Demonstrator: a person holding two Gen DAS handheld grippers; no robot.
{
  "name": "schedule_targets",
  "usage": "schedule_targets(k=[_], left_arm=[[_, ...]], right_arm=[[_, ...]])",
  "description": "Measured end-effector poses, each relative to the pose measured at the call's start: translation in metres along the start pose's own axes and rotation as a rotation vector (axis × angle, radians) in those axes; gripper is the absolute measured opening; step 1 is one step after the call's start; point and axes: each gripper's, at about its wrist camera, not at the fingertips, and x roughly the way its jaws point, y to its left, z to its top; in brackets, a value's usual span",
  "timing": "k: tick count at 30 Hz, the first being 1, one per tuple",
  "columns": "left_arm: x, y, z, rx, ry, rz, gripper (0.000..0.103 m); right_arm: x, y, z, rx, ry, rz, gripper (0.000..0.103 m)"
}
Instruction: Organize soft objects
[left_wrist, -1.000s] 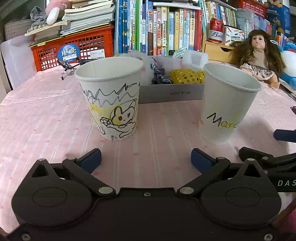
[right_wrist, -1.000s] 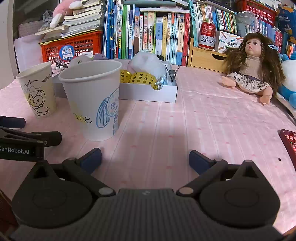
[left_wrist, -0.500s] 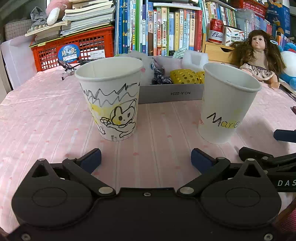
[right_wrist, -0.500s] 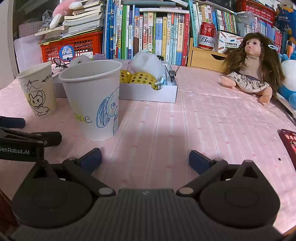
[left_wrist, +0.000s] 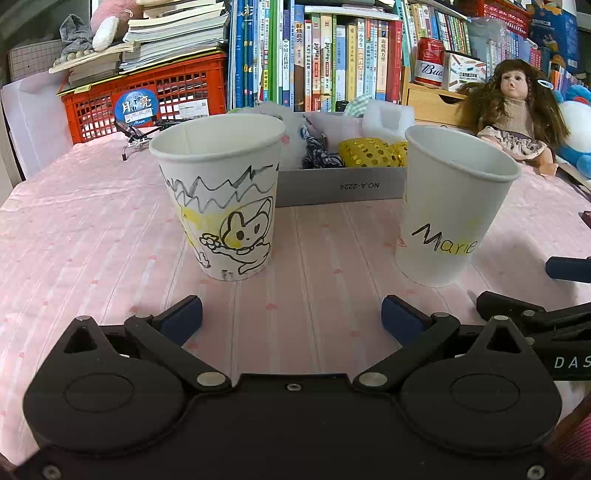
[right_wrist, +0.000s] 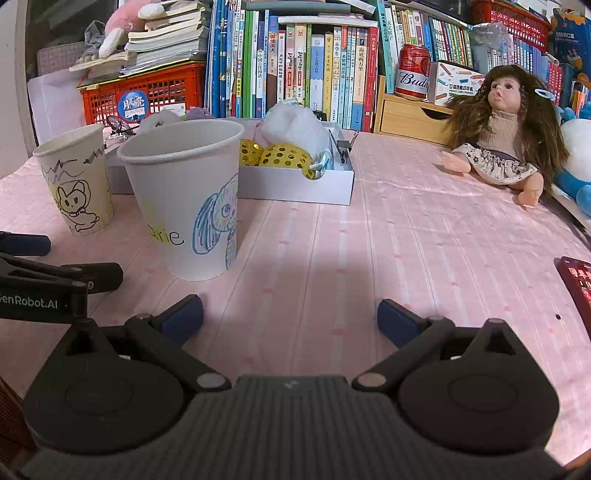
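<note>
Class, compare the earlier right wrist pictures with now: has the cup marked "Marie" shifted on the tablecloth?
No. The Marie cup sits in the same spot relative to the grey box behind it.

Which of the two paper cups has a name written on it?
The cup marked "Marie", nearer the right gripper; the other cup shows only a cartoon animal and zigzag lines.

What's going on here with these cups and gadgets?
A person holds two tools over a pink table. The left tool and right tool are both open and hold nothing. Two paper cups, the rabbit cup and the Marie cup, stand upright in front of a box of soft items.
</note>
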Motion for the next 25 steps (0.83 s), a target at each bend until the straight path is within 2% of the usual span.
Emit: schedule_targets(k=[25], left_arm=[[-0.0002,-0.0012,-0.0004,0.006,-0.006,-0.004,0.103]], right_arm=[[0.0002,-0.0003,0.0000,0.000,-0.001,0.000,0.103]])
